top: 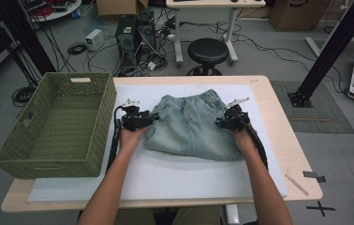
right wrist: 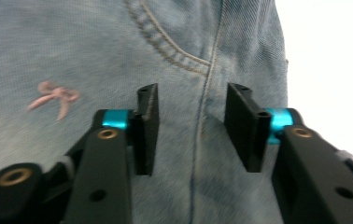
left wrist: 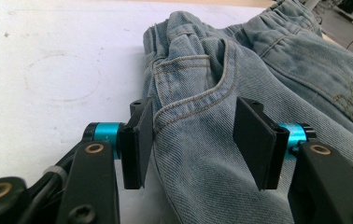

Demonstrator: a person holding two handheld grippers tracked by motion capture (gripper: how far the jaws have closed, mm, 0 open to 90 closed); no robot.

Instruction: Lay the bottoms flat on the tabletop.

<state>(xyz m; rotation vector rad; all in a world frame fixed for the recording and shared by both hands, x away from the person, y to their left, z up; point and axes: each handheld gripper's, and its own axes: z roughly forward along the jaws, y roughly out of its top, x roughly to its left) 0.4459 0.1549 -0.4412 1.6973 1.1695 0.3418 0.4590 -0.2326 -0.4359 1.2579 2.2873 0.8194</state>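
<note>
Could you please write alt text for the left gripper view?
The left gripper is open, its fingers set on either side of a raised fold of light blue jeans near a front pocket. The jeans lie on a white mat.

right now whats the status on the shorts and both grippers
Left gripper open, jaws astride the denim shorts at a side edge. Right gripper open over the other side seam. Green basket alongside, nothing blocking.
</note>
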